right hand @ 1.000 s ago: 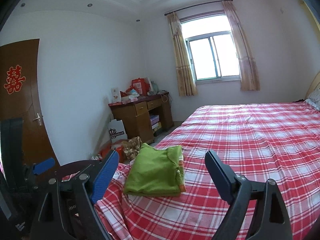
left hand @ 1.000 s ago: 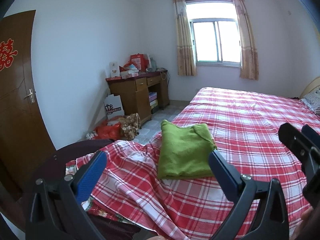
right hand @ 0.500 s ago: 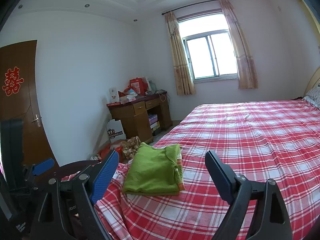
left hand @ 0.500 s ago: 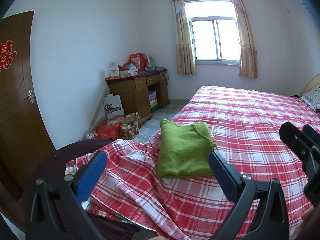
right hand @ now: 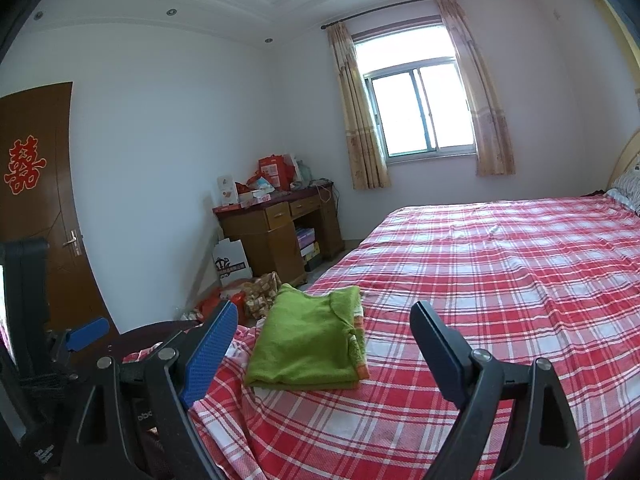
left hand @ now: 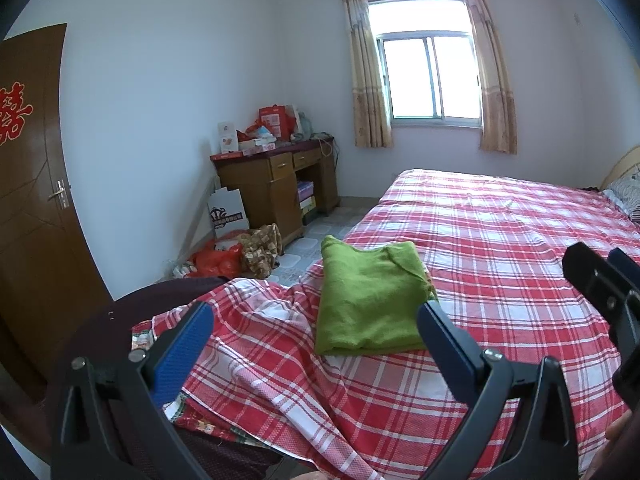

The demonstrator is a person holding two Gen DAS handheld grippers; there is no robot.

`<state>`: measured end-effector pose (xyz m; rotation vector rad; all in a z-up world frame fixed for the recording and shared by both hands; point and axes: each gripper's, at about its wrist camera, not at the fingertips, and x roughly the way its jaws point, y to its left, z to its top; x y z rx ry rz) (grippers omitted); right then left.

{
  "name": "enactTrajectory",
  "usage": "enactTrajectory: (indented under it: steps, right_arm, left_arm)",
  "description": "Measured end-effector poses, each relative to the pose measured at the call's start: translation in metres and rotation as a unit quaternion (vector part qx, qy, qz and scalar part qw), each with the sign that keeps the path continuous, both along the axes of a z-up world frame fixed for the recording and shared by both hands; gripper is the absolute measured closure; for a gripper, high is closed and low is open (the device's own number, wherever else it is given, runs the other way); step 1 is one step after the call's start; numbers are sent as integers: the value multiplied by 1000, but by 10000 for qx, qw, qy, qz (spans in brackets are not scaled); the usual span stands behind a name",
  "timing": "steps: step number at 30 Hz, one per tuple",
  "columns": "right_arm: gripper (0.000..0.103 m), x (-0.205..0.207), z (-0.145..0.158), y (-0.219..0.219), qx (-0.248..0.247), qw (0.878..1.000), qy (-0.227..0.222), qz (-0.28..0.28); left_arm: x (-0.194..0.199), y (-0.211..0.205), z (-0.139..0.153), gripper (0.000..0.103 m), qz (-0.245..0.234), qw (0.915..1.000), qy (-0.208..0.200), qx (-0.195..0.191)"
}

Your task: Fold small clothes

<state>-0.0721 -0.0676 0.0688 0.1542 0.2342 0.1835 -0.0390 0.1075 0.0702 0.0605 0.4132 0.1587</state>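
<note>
A folded green garment (left hand: 370, 300) lies flat on the red plaid bed (left hand: 500, 240), near its left corner. My left gripper (left hand: 316, 320) hovers in front of it, open, with nothing between its blue pads (left hand: 182, 350). The right gripper (left hand: 600, 280) shows at the right edge of the left wrist view. In the right wrist view the green garment (right hand: 308, 340) shows an orange patterned edge on its right side. My right gripper (right hand: 324, 328) is held back from it, open and empty. The left gripper (right hand: 86, 328) appears at the far left there.
The plaid sheet is rumpled at the bed's near-left corner (left hand: 260, 320), over a dark round surface (left hand: 120, 320). A wooden desk (left hand: 276, 184) piled with boxes stands against the left wall, with bags (left hand: 224, 260) on the floor. A brown door (left hand: 28, 200) is at the left.
</note>
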Motion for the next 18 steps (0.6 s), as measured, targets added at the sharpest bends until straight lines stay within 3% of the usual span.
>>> enactTrajectory:
  steps: [18]
  right_arm:
    - [14, 3, -4, -4, 48, 9999, 101, -65]
  left_arm:
    - [6, 3, -7, 0, -24, 9999, 118, 53]
